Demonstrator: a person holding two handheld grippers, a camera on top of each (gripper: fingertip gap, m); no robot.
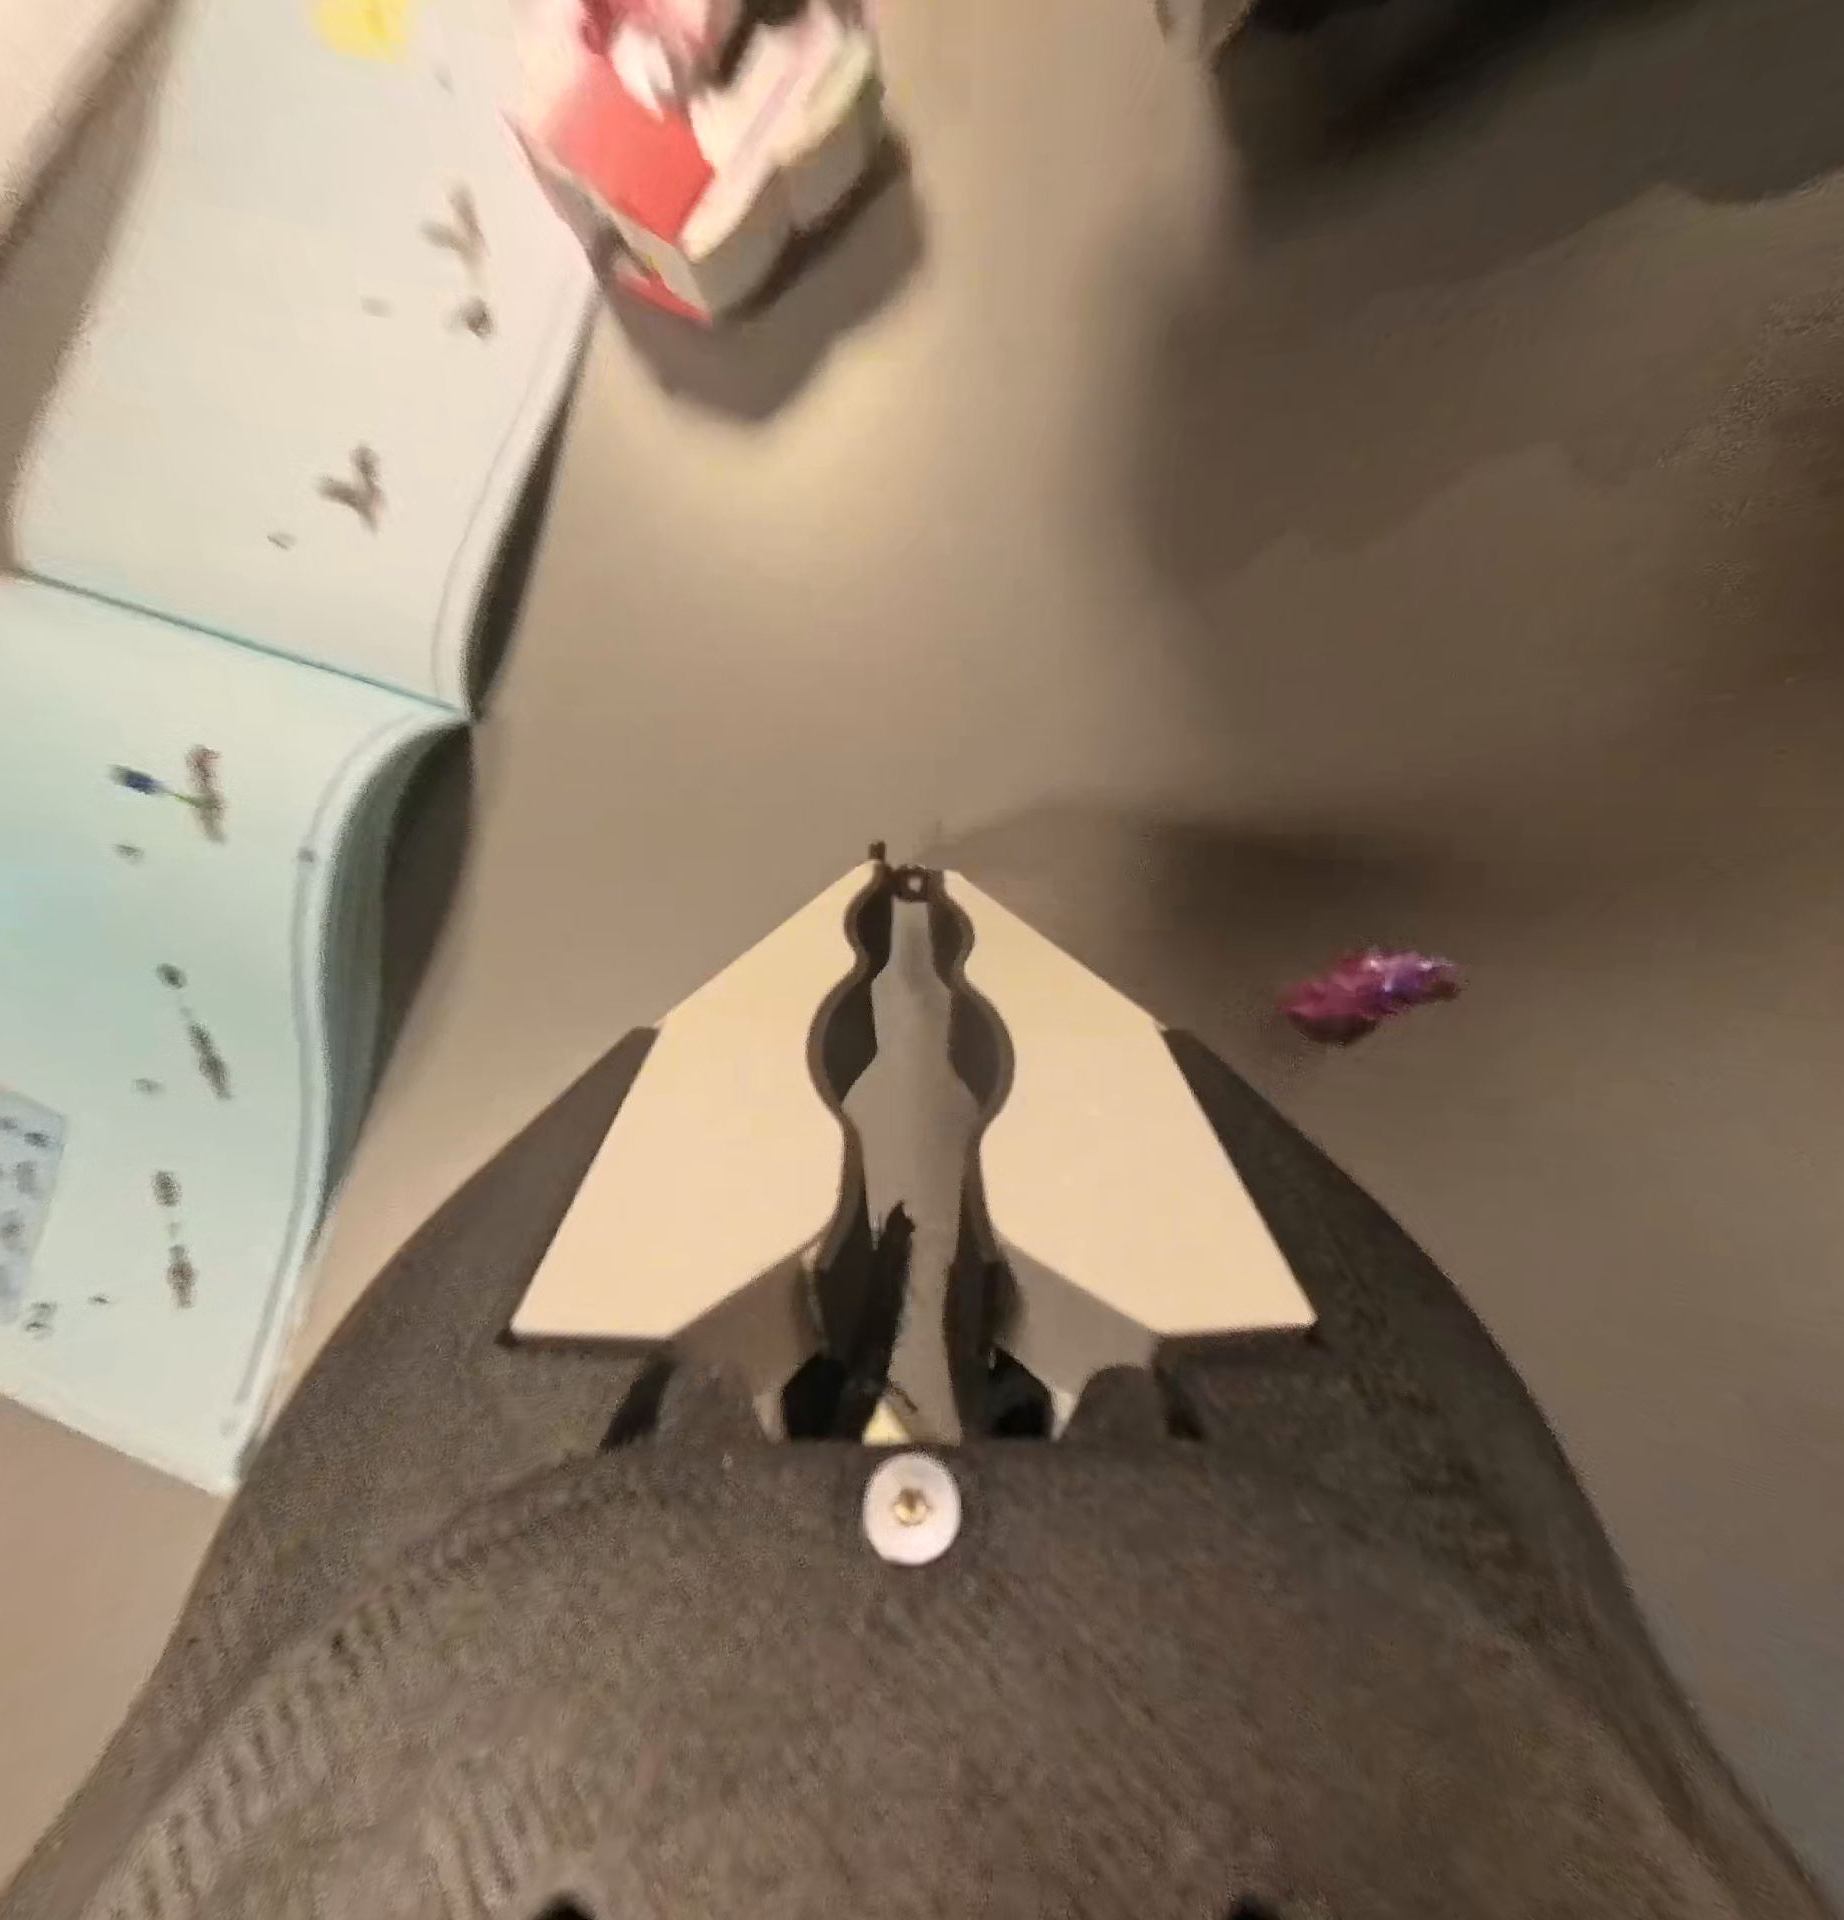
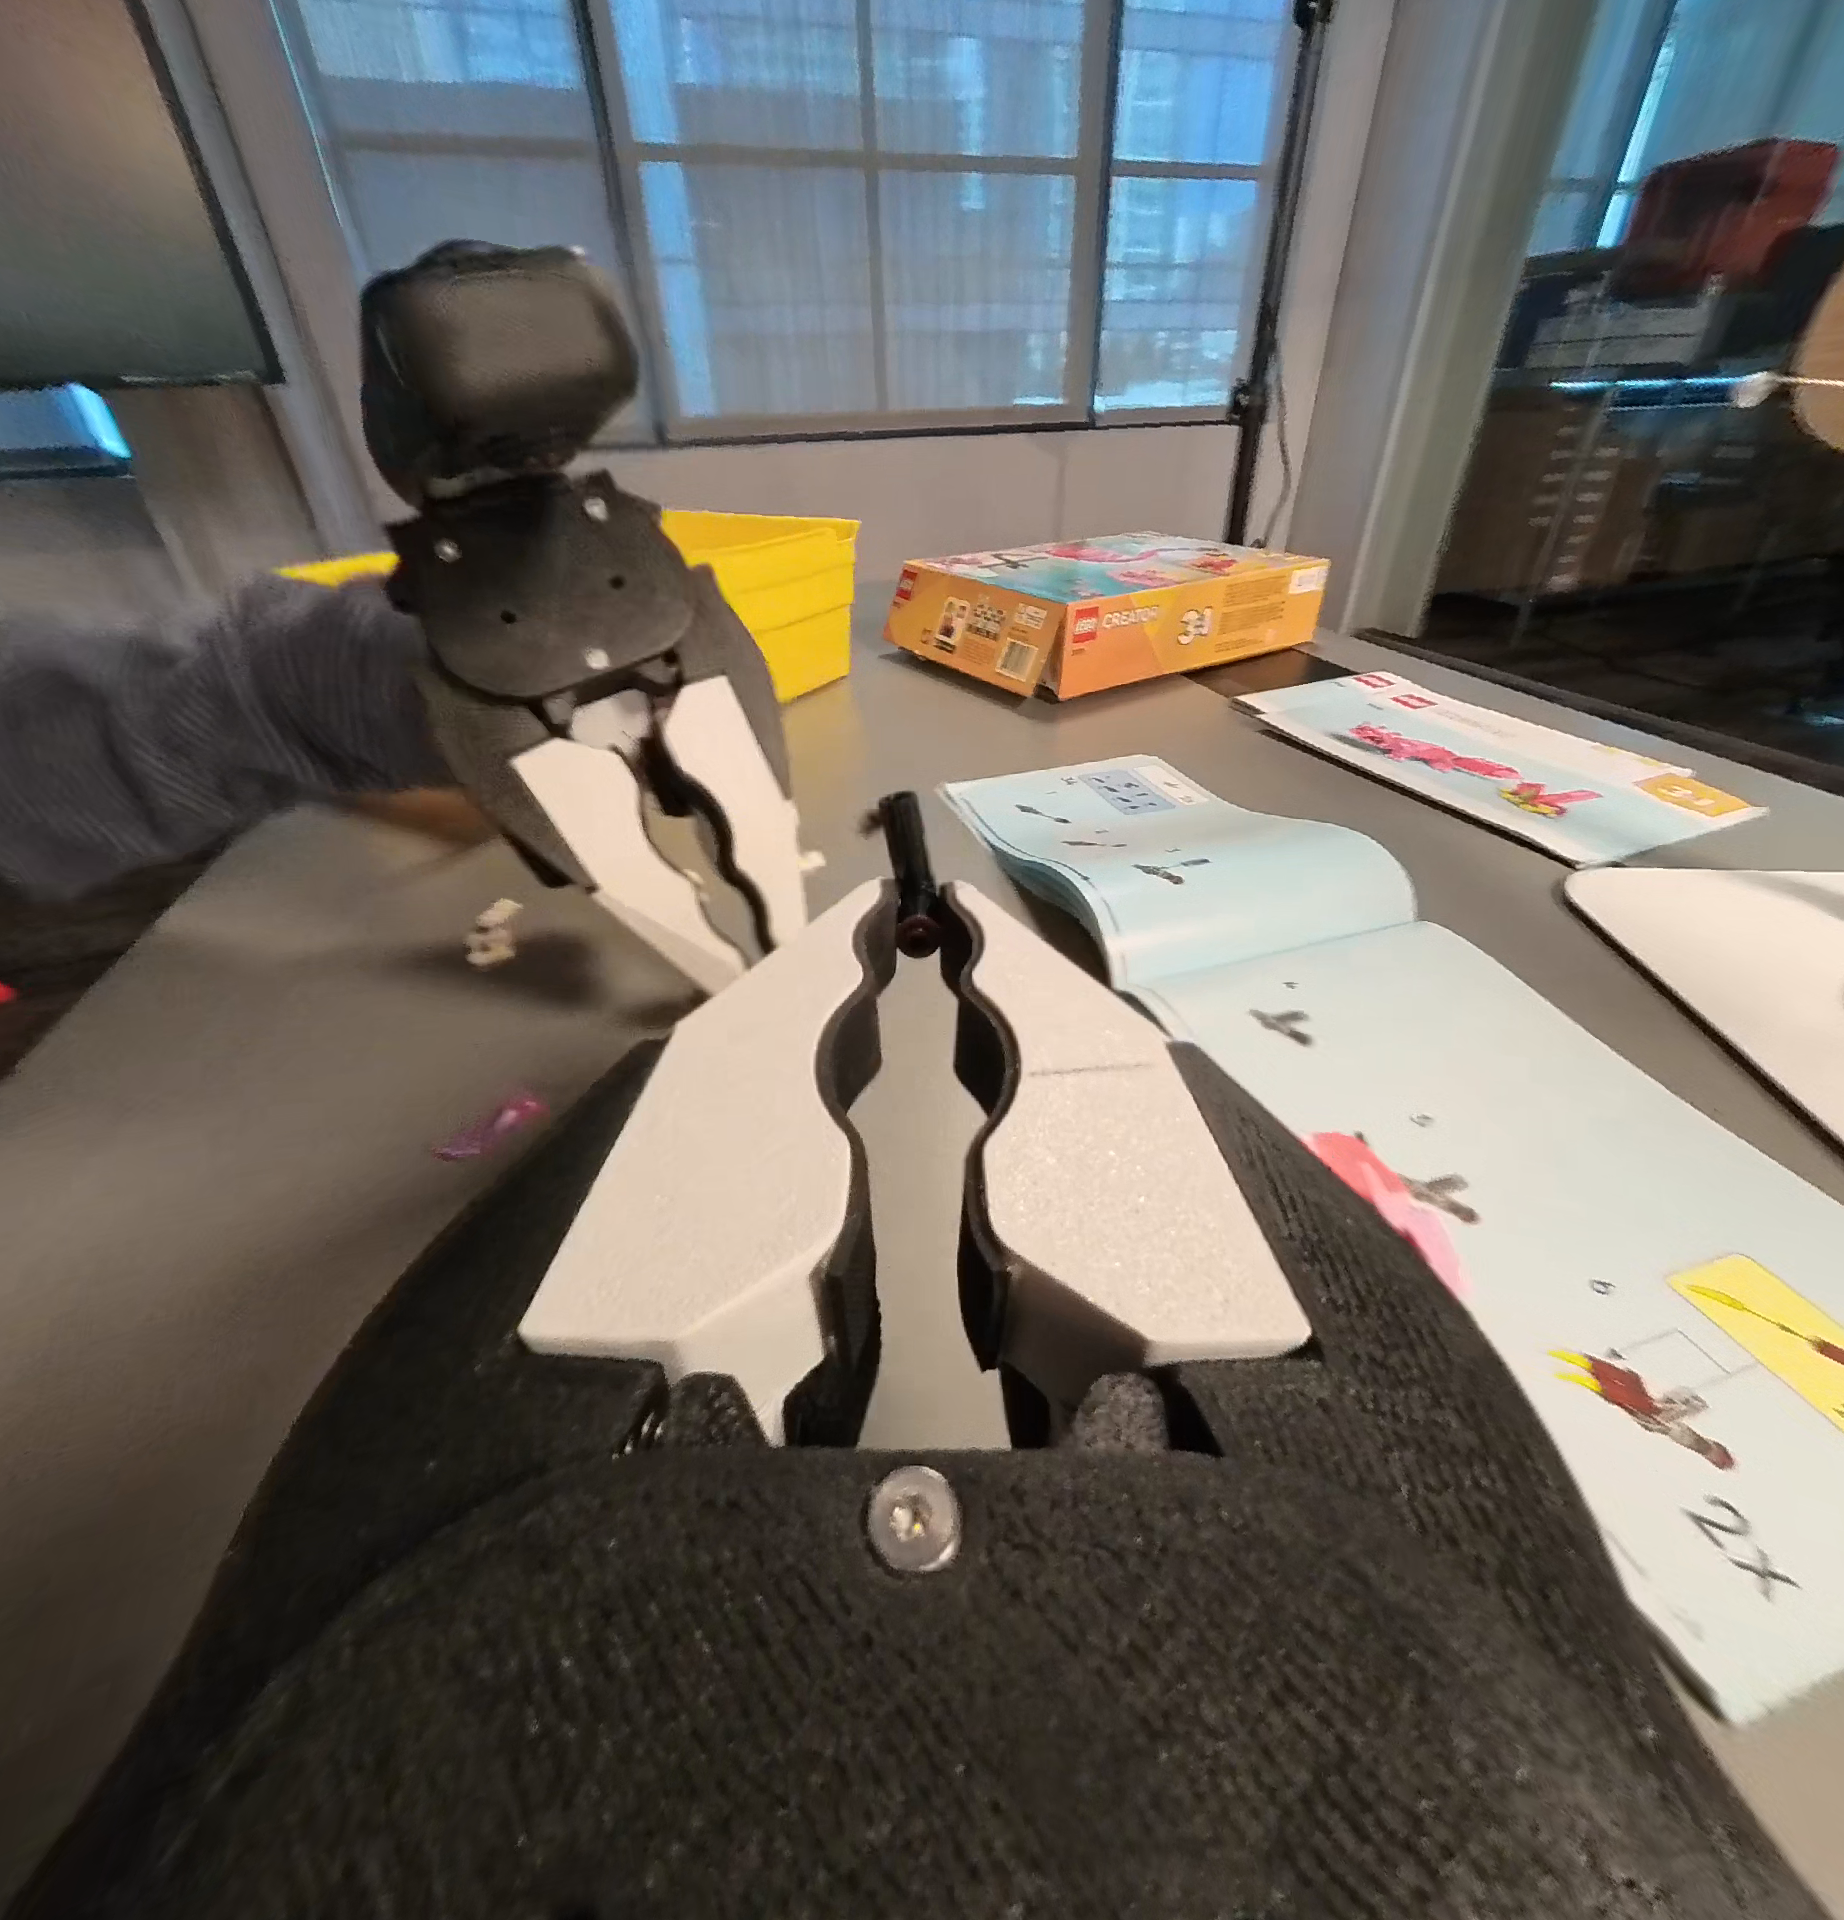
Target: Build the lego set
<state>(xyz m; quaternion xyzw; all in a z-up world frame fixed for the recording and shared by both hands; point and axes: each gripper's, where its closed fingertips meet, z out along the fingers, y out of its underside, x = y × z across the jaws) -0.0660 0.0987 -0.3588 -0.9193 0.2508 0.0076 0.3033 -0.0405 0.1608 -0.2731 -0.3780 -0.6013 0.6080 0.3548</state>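
My right gripper (image 2: pixel 920 896) jaws clamp a black pin (image 2: pixel 905 842) at its base; it looks light, stiff, slippery. Left gripper (image 1: pixel 905 878) jaws pinch a tiny dark ring piece (image 1: pixel 914 883) by the tips.

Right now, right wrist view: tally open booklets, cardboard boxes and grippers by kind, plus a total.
Open booklet: 1
Cardboard box: 1
Grippers: 2 (right gripper, left gripper)
Total: 4
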